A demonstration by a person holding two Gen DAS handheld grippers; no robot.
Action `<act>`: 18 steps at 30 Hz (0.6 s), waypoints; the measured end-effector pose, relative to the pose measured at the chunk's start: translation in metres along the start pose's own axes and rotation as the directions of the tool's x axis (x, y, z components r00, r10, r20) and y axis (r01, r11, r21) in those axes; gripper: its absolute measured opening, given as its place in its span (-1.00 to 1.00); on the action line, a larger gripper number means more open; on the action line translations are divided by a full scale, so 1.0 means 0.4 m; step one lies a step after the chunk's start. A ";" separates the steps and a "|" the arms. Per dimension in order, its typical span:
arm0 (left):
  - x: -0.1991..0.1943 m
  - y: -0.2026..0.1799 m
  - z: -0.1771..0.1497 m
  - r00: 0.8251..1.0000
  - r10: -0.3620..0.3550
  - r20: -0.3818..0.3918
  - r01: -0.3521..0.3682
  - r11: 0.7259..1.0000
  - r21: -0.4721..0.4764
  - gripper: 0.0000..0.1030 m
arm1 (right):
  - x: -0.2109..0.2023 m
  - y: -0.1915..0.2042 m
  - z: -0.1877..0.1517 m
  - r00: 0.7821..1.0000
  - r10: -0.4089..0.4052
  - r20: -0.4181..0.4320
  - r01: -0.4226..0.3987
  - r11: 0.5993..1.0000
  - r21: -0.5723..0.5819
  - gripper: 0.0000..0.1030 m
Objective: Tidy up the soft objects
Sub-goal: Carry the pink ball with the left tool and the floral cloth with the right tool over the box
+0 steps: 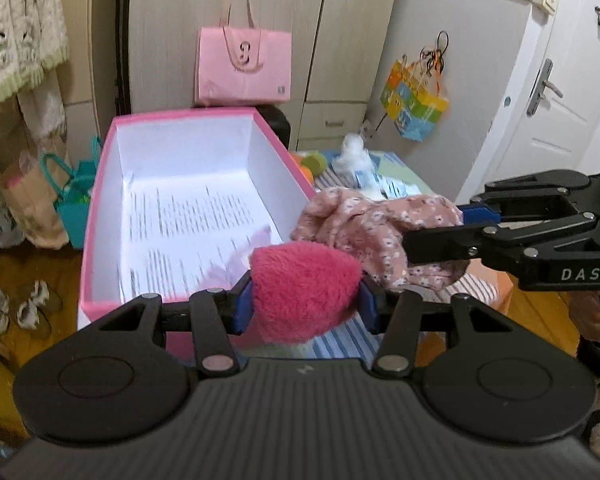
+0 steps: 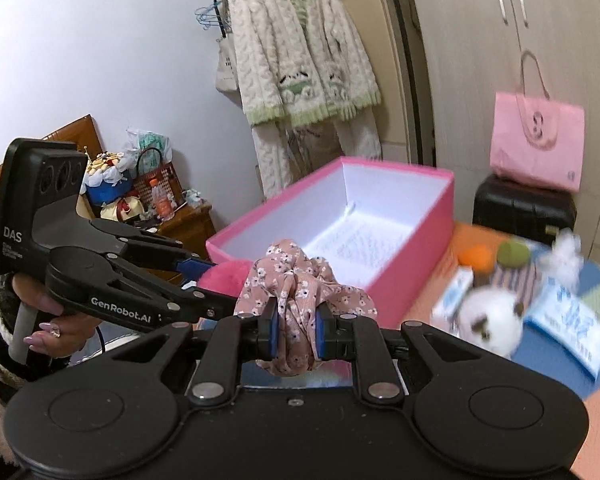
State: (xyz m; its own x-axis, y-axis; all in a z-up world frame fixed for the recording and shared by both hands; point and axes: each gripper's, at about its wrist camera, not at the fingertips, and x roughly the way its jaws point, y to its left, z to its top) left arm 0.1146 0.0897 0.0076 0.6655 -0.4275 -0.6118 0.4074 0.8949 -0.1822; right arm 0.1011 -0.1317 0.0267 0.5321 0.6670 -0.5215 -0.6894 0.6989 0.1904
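My left gripper is shut on a fluffy hot-pink soft toy, held at the near right corner of the open pink box. My right gripper is shut on a bunched pink floral cloth, held beside the box's near end. In the left wrist view the right gripper comes in from the right with the floral cloth next to the pink toy. In the right wrist view the left gripper comes in from the left with the pink toy. The box holds only printed paper.
On the bed to the right lie an orange ball, a green ball, a white panda plush, a white fluffy piece and tissue packs. A pink bag sits on a black case behind the box.
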 end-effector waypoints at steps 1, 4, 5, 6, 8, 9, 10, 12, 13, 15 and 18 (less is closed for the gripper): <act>0.002 0.007 0.009 1.000 0.000 0.008 0.000 1.000 0.001 -0.03 | 0.006 0.005 0.013 1.000 -0.005 0.007 0.005 1.000 -0.020 -0.61; 0.016 0.031 0.041 0.999 0.008 0.035 -0.008 1.000 0.000 -0.03 | 0.037 0.009 0.057 1.000 -0.011 0.023 0.012 0.997 -0.072 -0.60; 0.023 0.038 0.052 0.999 0.012 0.038 -0.012 1.000 0.000 -0.03 | 0.050 0.006 0.069 1.000 -0.009 0.027 0.011 0.996 -0.083 -0.60; 0.033 0.048 0.063 0.999 0.015 0.040 -0.015 1.000 0.001 -0.03 | 0.064 0.003 0.082 0.999 -0.008 0.031 0.011 0.996 -0.092 -0.60; 0.053 0.068 0.080 0.999 0.028 0.038 -0.027 1.000 -0.006 -0.03 | 0.090 -0.012 0.105 0.999 -0.003 0.035 0.007 0.996 -0.089 -0.60; 0.062 0.078 0.087 0.999 0.033 0.036 -0.033 0.999 -0.007 -0.03 | 0.105 -0.022 0.116 0.999 0.004 0.034 -0.001 0.996 -0.085 -0.60; 0.076 0.092 0.096 0.999 0.041 0.032 -0.040 0.999 -0.009 -0.03 | 0.120 -0.033 0.127 0.999 0.012 0.031 -0.010 0.997 -0.079 -0.60; 0.101 0.114 0.105 0.999 0.051 0.016 -0.051 0.999 -0.014 -0.03 | 0.151 -0.051 0.140 1.000 0.022 0.020 -0.020 0.997 -0.079 -0.60; 0.119 0.129 0.111 0.999 0.054 0.003 -0.054 0.998 -0.016 -0.03 | 0.169 -0.061 0.146 1.000 0.020 0.013 -0.019 0.997 -0.080 -0.60; 0.155 0.155 0.116 0.998 0.063 -0.029 -0.064 0.998 -0.011 -0.03 | 0.208 -0.076 0.153 1.000 0.017 -0.007 -0.017 0.996 -0.085 -0.60; 0.208 0.193 0.116 0.992 0.093 -0.086 -0.094 0.996 -0.008 -0.03 | 0.267 -0.106 0.154 0.999 0.011 -0.051 -0.014 0.998 -0.066 -0.60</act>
State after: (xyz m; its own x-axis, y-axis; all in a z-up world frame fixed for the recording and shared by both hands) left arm 0.2305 0.1175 -0.0218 0.6442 -0.3296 -0.6902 0.3380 0.9322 -0.1297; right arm 0.2173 -0.0742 0.0142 0.4990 0.6605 -0.5610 -0.7276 0.6710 0.1427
